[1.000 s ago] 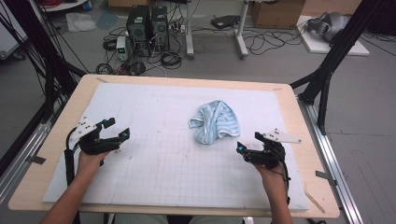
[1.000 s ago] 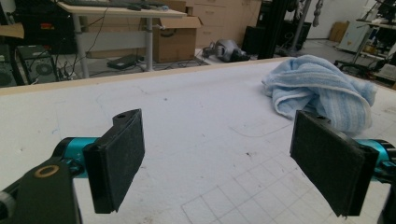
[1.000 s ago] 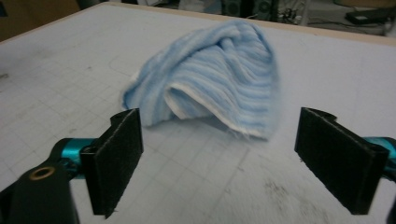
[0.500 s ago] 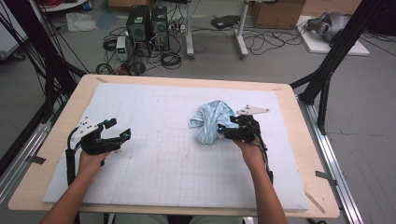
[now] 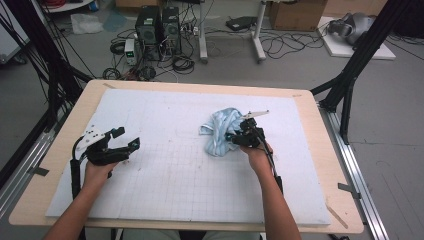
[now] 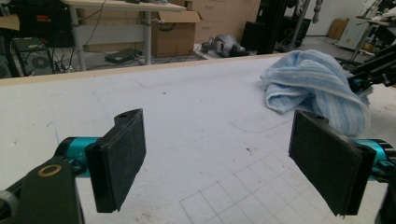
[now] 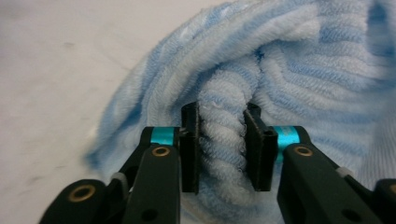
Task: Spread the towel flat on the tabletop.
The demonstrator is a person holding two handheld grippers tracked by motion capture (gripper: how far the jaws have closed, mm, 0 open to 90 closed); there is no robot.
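Near the left edge of the table (image 5: 60, 150), a pale wooden board with rounded corners topped by a white, faintly gridded foam mat (image 5: 165, 170), the left gripper (image 5: 125, 142) rests low over the mat in the person's left hand (image 5: 97, 167). Its jaws stand wide apart with nothing between them; the left gripper view shows their flat rectangular pads (image 6: 119, 163), faced in a coarse black, felt-like material and mounted on teal metal collars. The mat there looks matte and slightly speckled with dirt, its thin grey grid lines running under the pads. Right of the middle, toward the far edge, lies the towel (image 5: 220, 132), a crumpled heap of light blue terry cloth with paler stripes and a thick, loopy pile. At its right side the right gripper (image 5: 235, 136), held in the right hand (image 5: 257, 152), has just been closing its jaws, and they now clamp a fold of the towel: in the right gripper view a plump, ribbed roll of fluffy cloth (image 7: 222, 140) is squeezed between the two black pads, bulging above and below them.
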